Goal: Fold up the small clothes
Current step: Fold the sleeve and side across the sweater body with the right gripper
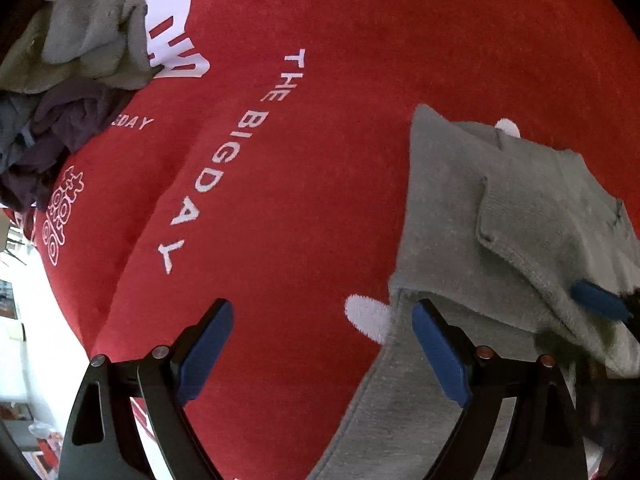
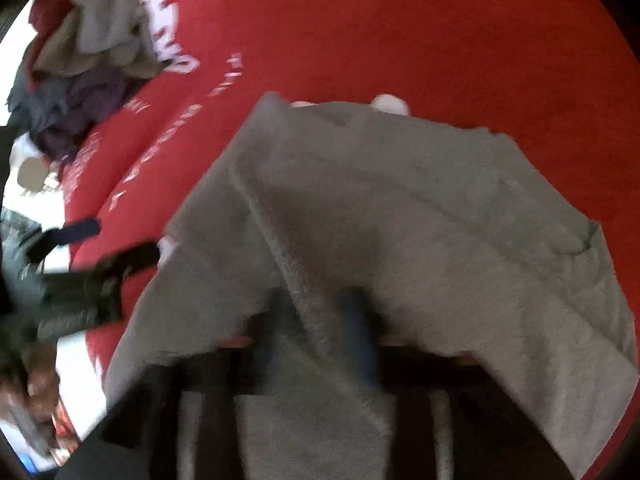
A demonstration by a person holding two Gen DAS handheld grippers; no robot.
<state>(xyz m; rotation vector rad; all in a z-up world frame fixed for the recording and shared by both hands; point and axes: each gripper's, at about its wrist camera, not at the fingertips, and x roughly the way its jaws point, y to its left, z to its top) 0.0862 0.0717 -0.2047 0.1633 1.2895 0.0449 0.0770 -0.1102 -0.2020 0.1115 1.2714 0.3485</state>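
A napped red cloth (image 1: 340,80) with white block lettering covers the desk, a fuzzy grey garment (image 1: 480,208) lies folded at 4 o'clock, crumpled clothes (image 1: 72,64) heap at 10 o'clock; left gripper (image 1: 324,344) gapes empty, right gripper (image 2: 316,332), blurred, released over the grey fleece.

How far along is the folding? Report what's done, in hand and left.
Done: the grey garment on the red cloth already has one flap folded over. In hand: the right gripper straddles a ridge of it, blurred, grip unclear; the left gripper is open beside its edge. Left: the crumpled pile at upper left looks unfolded.
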